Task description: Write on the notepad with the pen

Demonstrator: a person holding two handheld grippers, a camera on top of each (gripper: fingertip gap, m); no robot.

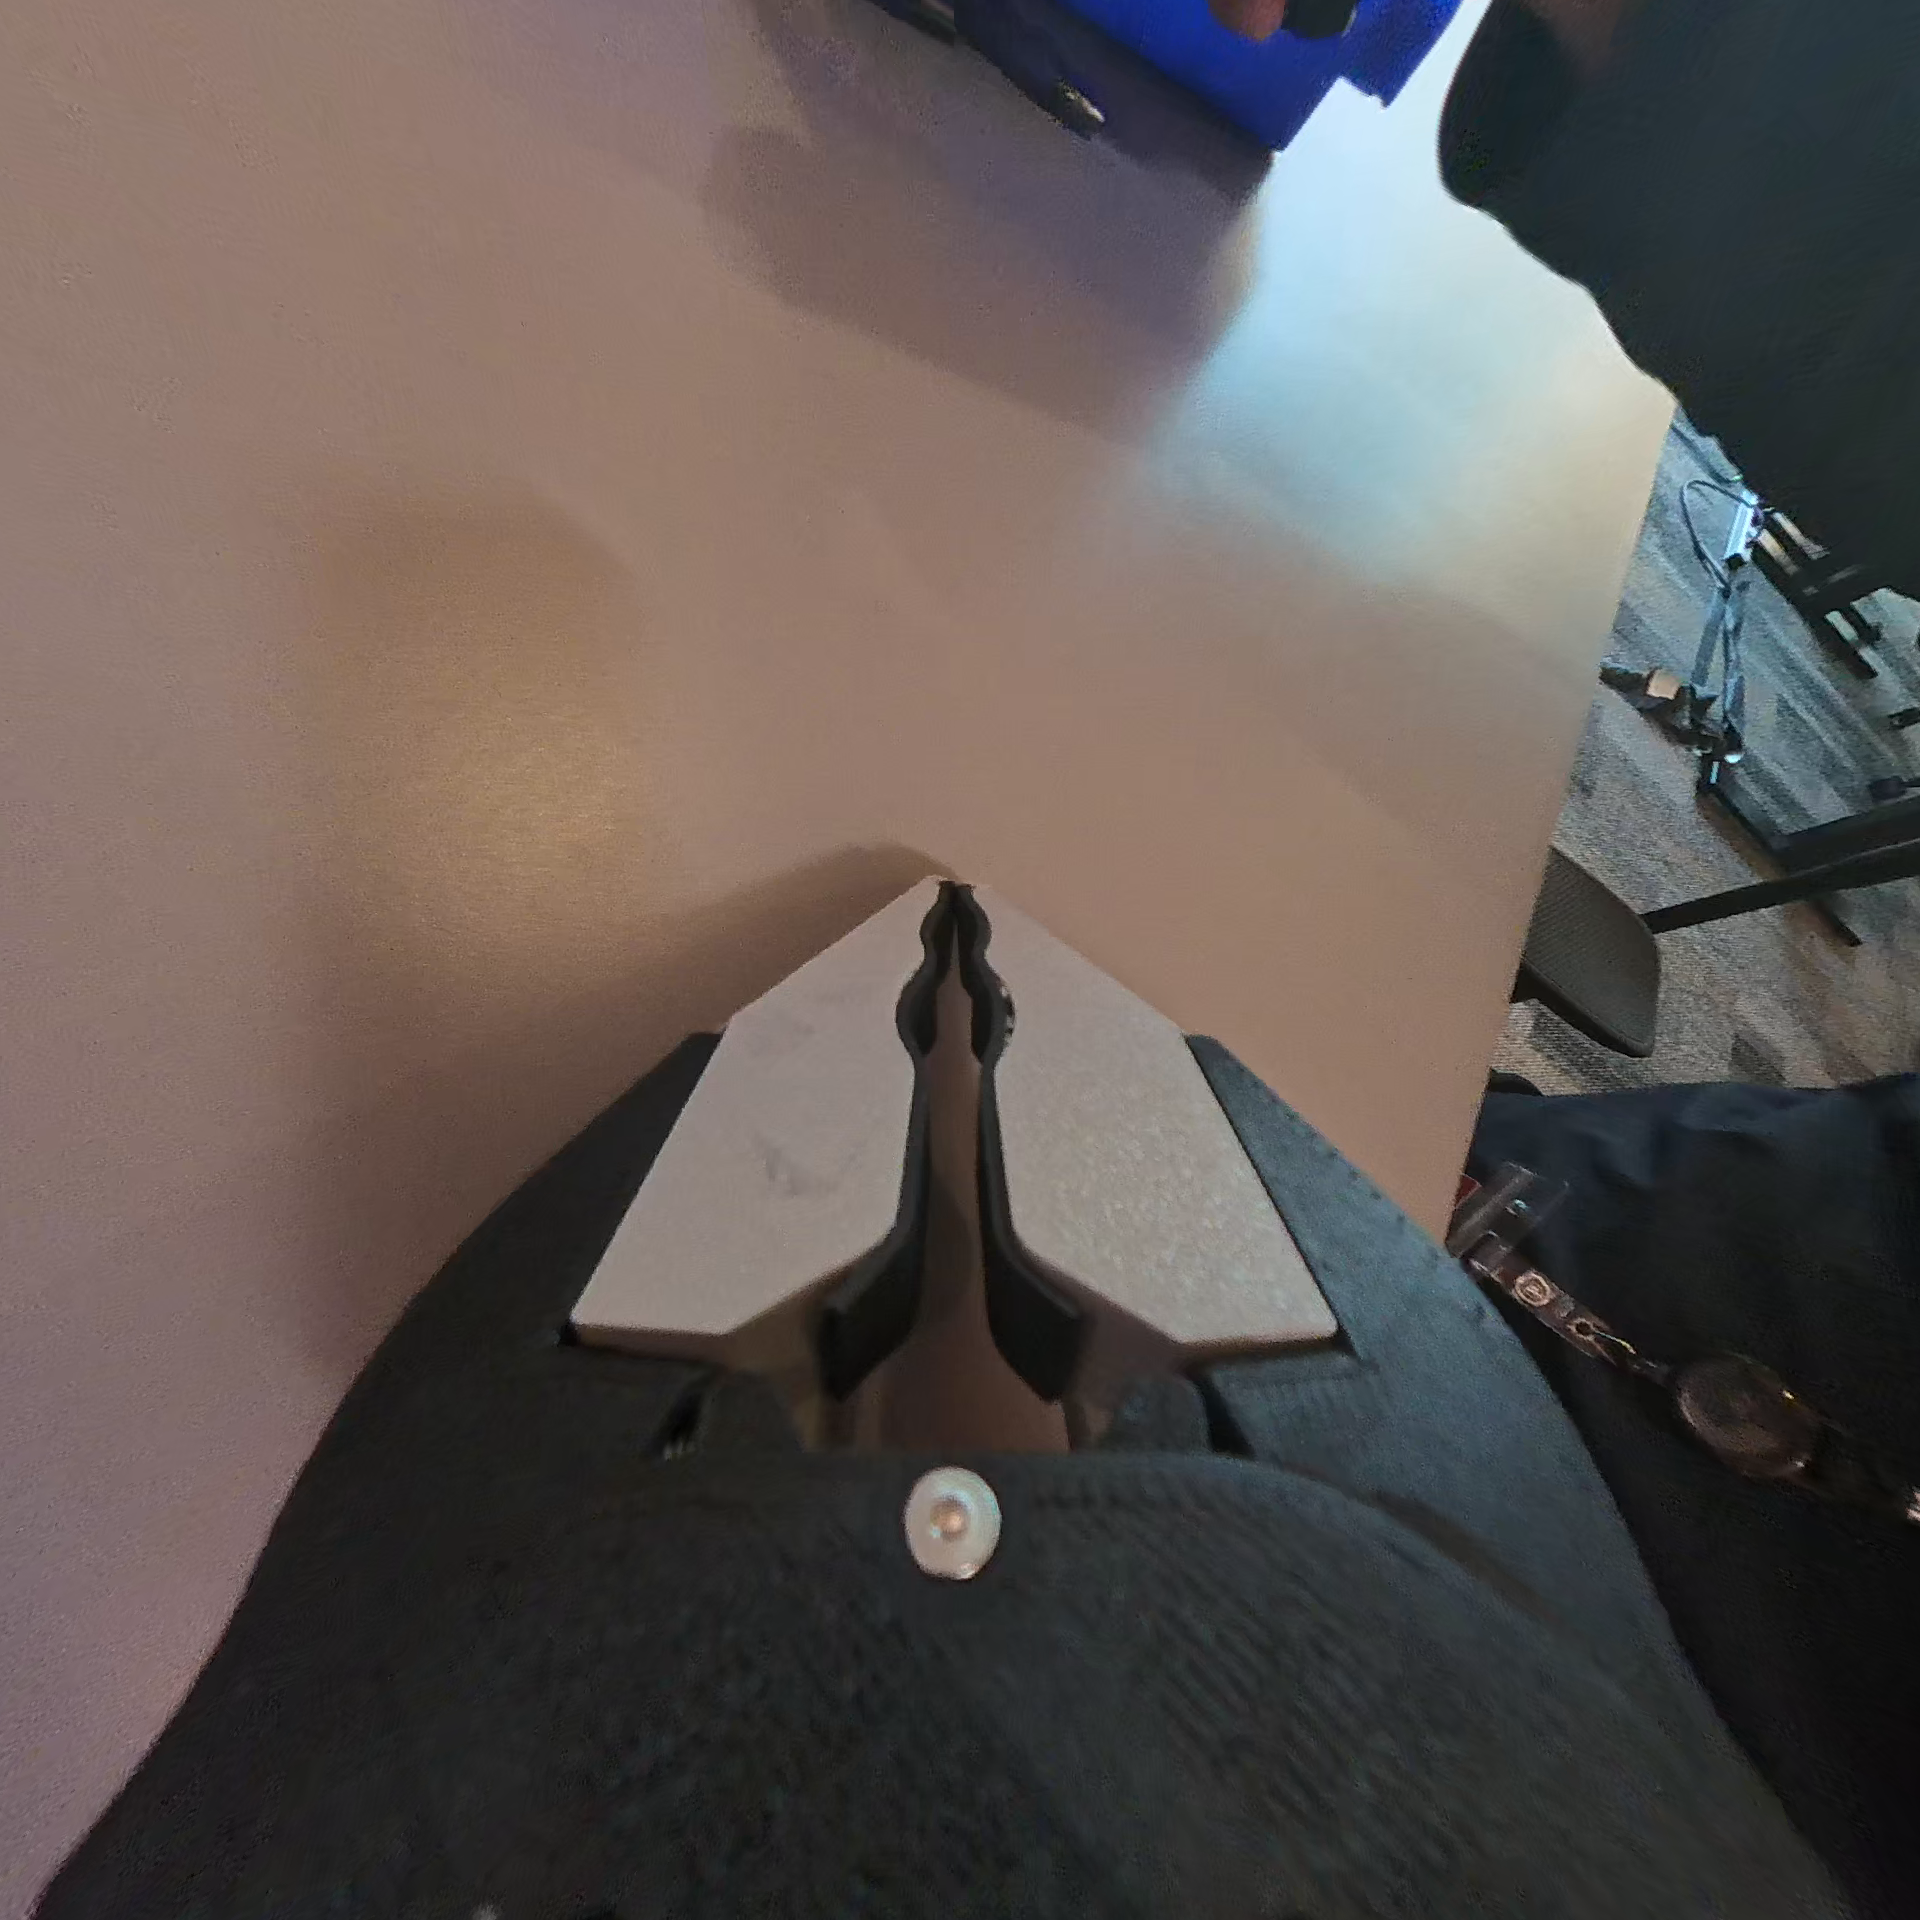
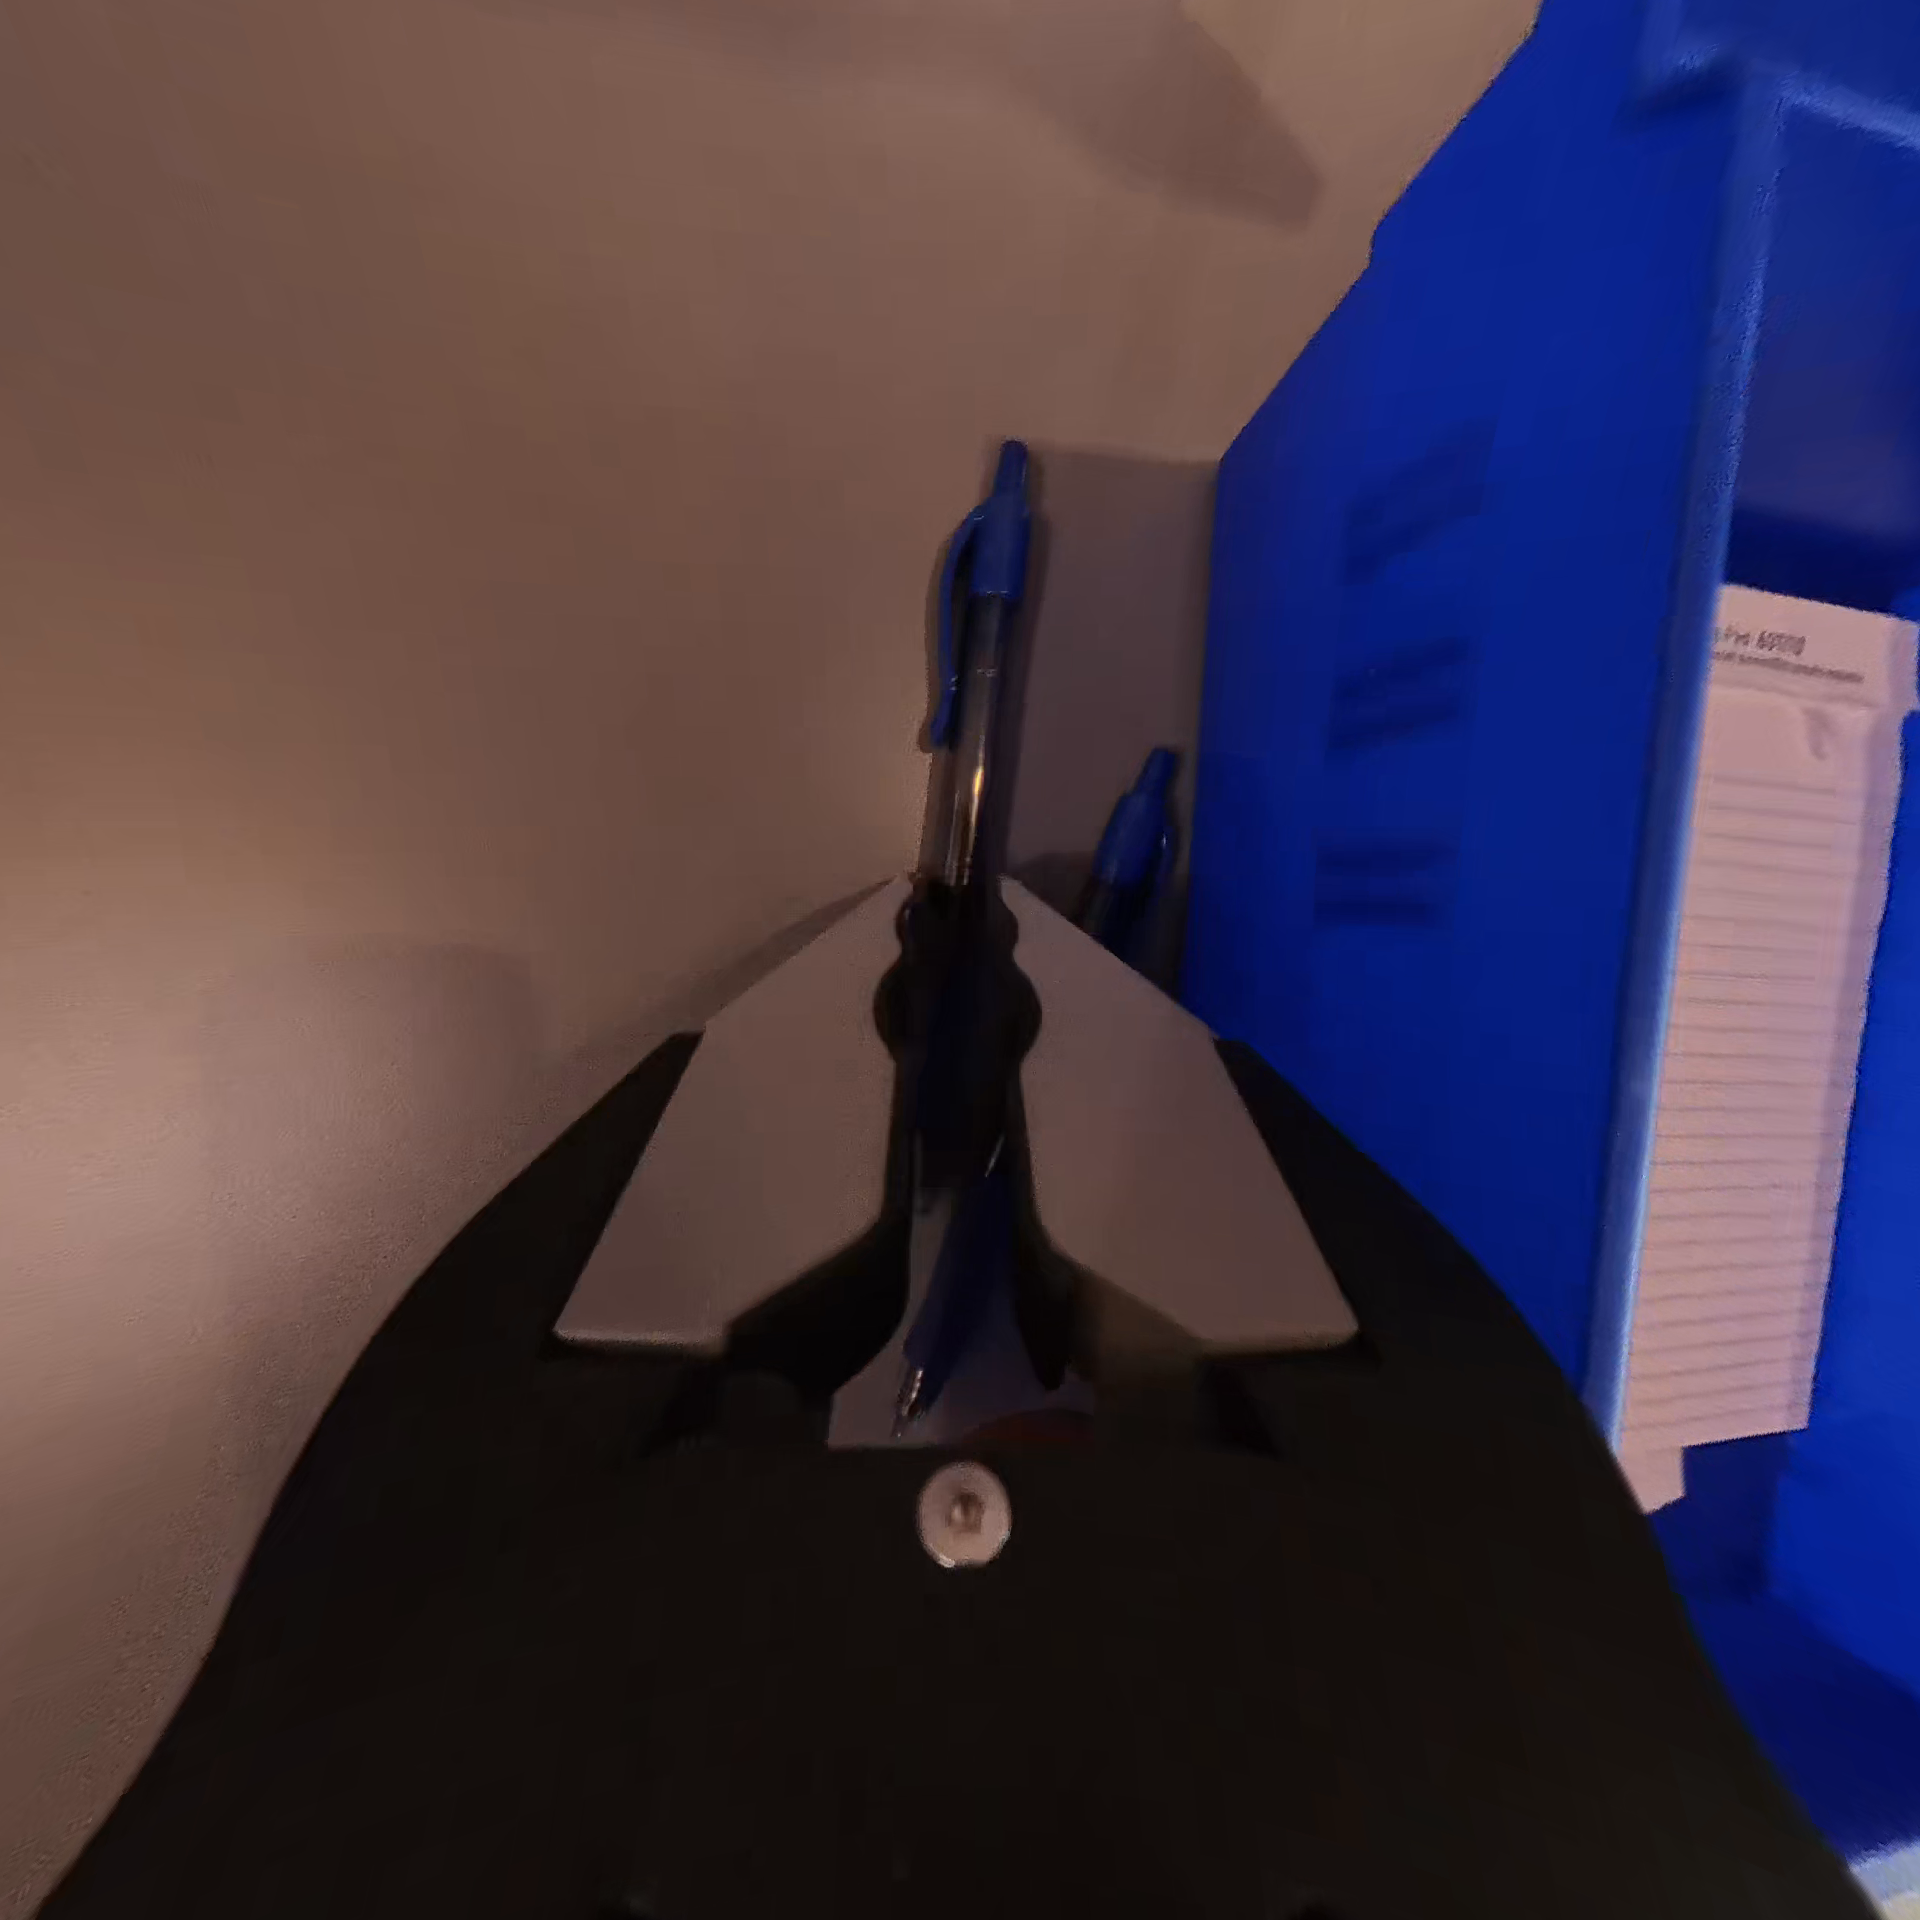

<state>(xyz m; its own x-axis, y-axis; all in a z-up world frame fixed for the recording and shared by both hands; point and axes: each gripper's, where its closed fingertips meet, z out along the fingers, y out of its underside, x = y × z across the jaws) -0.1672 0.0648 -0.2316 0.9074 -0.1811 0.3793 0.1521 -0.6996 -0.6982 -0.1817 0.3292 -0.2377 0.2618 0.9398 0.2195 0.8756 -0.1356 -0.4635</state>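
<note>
Right wrist view: right gripper clamped on pen, long axis 6-to-12, clicker end at 12, tip toward camera. Notepad at 3, inside blue bin. Left gripper pressed together, holding nothing, over table.

The right gripper is closed tight on a blue pen. The pen sticks out past the tips, with its clip end far from the camera and its writing tip near the camera. A second pen lies just beside a blue bin on the table. A lined notepad leans inside the bin.
</note>
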